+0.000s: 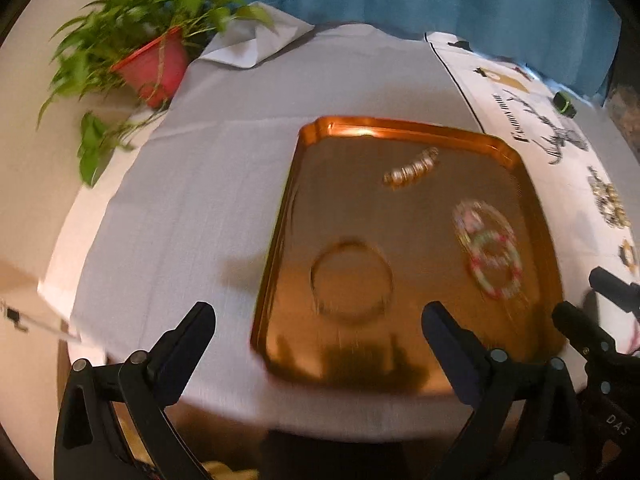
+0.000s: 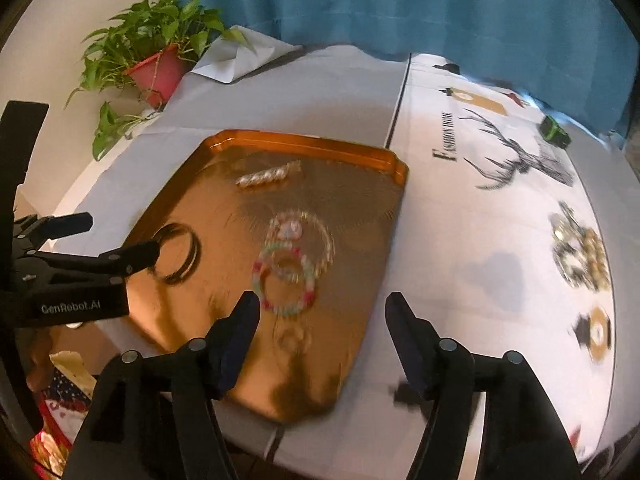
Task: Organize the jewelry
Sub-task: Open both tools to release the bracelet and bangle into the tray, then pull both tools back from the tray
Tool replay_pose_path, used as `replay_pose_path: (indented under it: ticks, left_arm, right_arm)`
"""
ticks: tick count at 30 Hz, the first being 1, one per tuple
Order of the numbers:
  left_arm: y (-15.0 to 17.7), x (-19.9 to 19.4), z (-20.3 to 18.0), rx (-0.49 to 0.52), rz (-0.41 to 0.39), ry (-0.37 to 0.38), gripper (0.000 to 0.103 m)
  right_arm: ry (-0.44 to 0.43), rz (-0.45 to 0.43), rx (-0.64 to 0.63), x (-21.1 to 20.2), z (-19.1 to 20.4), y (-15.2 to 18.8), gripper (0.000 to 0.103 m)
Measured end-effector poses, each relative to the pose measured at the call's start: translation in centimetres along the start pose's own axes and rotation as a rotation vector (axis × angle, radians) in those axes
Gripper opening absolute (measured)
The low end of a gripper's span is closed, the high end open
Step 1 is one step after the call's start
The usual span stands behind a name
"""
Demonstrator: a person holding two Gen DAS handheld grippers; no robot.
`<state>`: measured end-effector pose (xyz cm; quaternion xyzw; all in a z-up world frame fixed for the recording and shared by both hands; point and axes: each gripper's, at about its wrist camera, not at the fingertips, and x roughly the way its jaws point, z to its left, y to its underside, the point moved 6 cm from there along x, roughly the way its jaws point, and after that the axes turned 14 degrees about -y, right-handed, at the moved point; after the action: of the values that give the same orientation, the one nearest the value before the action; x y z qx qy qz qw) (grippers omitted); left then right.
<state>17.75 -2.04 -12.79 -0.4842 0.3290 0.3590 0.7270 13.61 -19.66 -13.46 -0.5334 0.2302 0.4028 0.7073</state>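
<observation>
A copper tray [image 1: 400,128] [image 2: 384,160] lies on the table. On it are a gold bangle [image 1: 351,280] [image 2: 176,254], a pearl bracelet [image 1: 412,168] [image 2: 268,176], and two beaded bracelets [image 1: 496,264] [image 2: 286,284] that overlap. My left gripper [image 1: 318,328] [image 2: 124,240] is open and empty, above the tray's near edge close to the bangle. My right gripper [image 2: 322,324] [image 1: 584,304] is open and empty over the tray's near right corner. More jewelry [image 2: 580,256] [image 1: 610,204] lies on the printed cloth to the right.
A potted plant [image 1: 156,64] [image 2: 156,68] stands at the far left corner. A printed cloth with a deer drawing [image 2: 520,160] covers the table's right side. A small black and green object [image 2: 554,132] sits far right. A blue curtain [image 2: 400,0] hangs behind.
</observation>
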Motion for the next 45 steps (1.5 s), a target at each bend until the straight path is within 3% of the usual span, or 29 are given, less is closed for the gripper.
replay_pose_path:
  ticks: [10, 20, 27, 45]
  left_arm:
    - [6.4, -10.7, 1.9, -0.051, -0.15, 0.004, 0.102]
    - [9.8, -17.3, 1.9, -0.039, -0.247, 0.004, 0.103]
    - [10.9, -18.8, 2.5, -0.055, -0.261, -0.006, 0.102]
    - [11.0, -19.5, 1.1, -0.01, -0.275, -0.017, 0.103]
  right_arm:
    - [-0.007, -0.106, 0.05, -10.8, 3.2, 7.9, 0.071]
    - [-0.008, -0.241, -0.035, -18.7, 8.0, 11.5, 0.075]
    - [-0.038, -0.251, -0.072, -19.7, 10.1, 13.0, 0.075]
    - [-0.042, -0.27, -0.057, -20.5, 9.6, 13.4, 0.076]
